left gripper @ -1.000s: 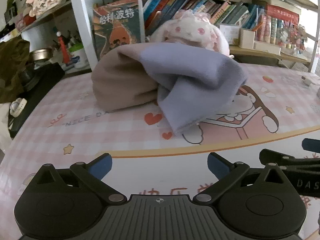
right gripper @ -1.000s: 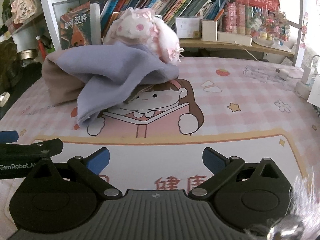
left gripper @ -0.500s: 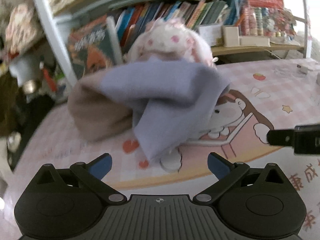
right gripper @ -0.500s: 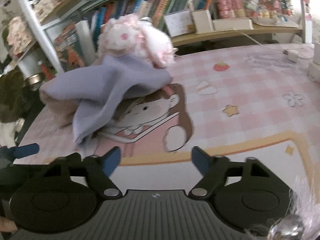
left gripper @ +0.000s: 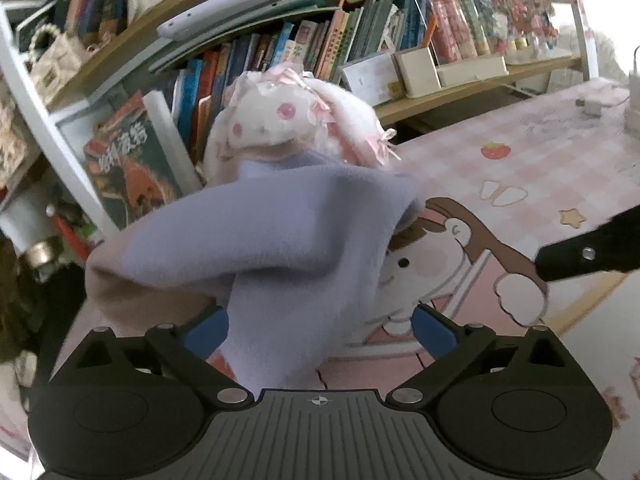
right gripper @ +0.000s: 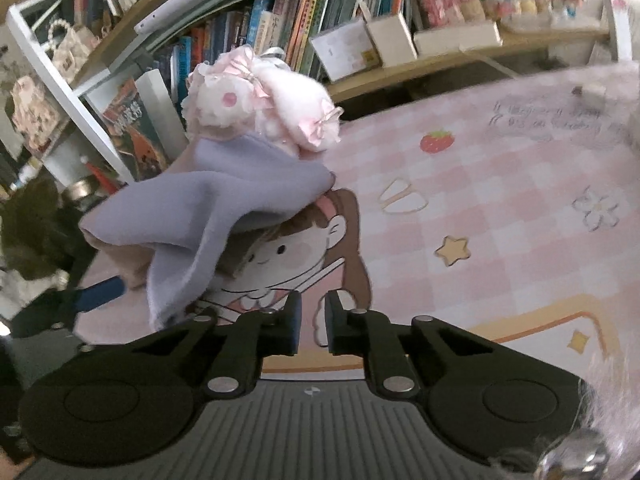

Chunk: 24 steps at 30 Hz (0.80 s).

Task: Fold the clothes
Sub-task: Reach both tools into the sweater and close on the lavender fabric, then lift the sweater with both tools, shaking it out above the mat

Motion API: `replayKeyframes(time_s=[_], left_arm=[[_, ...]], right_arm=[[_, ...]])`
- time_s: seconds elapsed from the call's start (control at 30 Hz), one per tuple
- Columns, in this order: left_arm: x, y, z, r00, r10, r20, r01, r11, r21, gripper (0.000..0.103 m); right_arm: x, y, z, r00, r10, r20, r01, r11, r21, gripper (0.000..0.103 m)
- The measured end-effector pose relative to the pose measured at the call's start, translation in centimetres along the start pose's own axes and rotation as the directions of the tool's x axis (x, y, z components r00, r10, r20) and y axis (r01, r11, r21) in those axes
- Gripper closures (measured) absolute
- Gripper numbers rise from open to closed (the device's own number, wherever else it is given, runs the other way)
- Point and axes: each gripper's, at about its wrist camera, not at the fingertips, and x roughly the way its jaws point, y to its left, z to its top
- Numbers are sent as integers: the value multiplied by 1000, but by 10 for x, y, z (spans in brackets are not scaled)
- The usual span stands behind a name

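My left gripper: jaws wide, straddling lavender garment. My right gripper: jaws closing, nothing between.

blurred Chinese title on book cover

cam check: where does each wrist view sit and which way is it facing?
Left wrist: on the left claw, tilted down across the pink table mat toward the bookshelf; lilac-and-beige garment lies between its open blue fingertips; the right claw's black finger intrudes at right.
Right wrist: on the right claw, same heading, from further right; closing, nothing between; fuzzy sleeve at the lower right corner.
Shared: garment, plush rabbit, mat, bookshelf.
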Motion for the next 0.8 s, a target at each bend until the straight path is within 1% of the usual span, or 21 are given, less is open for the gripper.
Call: replayKeyframes(time_s=[0.07,0.1,0.13,0.17,0.2,0.27,0.3,0.37,0.4,0.47,0.53,0.6,0.67,0.7,0.8], left_arm=[[10,-4,3,1000,23,-2,-23,999,25,8],[16,-7,3,999,45,0,-45,998,39,17],[22,-9,2,997,82,8,-82,995,59,39],[27,-10,0,993,114,10,-115,990,78,53],[32,-7,-1,993,122,-1,-121,989,83,75],[25,3,-2,996,93,3,-93,994,51,86],[15,8,-1,997,69,21,-70,997,33,94],[-7,16,0,998,32,54,-34,999,29,95],[-19,19,-1,998,12,65,-14,999,29,95],[-38,26,-3,997,-24,69,23,1000,18,95],[-52,31,-6,997,-52,60,52,999,9,95],[-62,34,-11,996,-70,47,70,998,7,95],[-72,36,-15,996,-84,40,84,996,7,95],[-77,36,-17,995,-90,38,90,996,6,95],[-95,42,-27,993,-109,32,110,994,-7,95]], right_arm=[[0,-1,2,1000,22,-4,-22,1000,17,91],[0,0,2,999,32,-2,-32,999,17,91],[-1,0,2,999,48,0,-48,999,19,91],[-2,0,3,998,69,3,-69,997,29,91],[-2,0,3,996,87,4,-87,995,45,91],[-1,-1,5,989,145,-9,-144,985,94,91],[-1,-1,6,985,174,-10,-172,978,122,89],[-1,-1,7,974,228,-8,-223,960,167,88],[0,0,7,967,256,-6,-251,950,188,86],[6,1,6,942,335,-8,-322,912,254,77],[13,1,4,908,419,-5,-394,857,331,63],[23,0,-2,866,500,16,-455,774,439,55],[32,-1,-8,839,544,33,-479,708,518,47],[36,0,-11,831,555,39,-483,683,548,46],[46,2,-17,824,565,51,-472,632,615,45]])
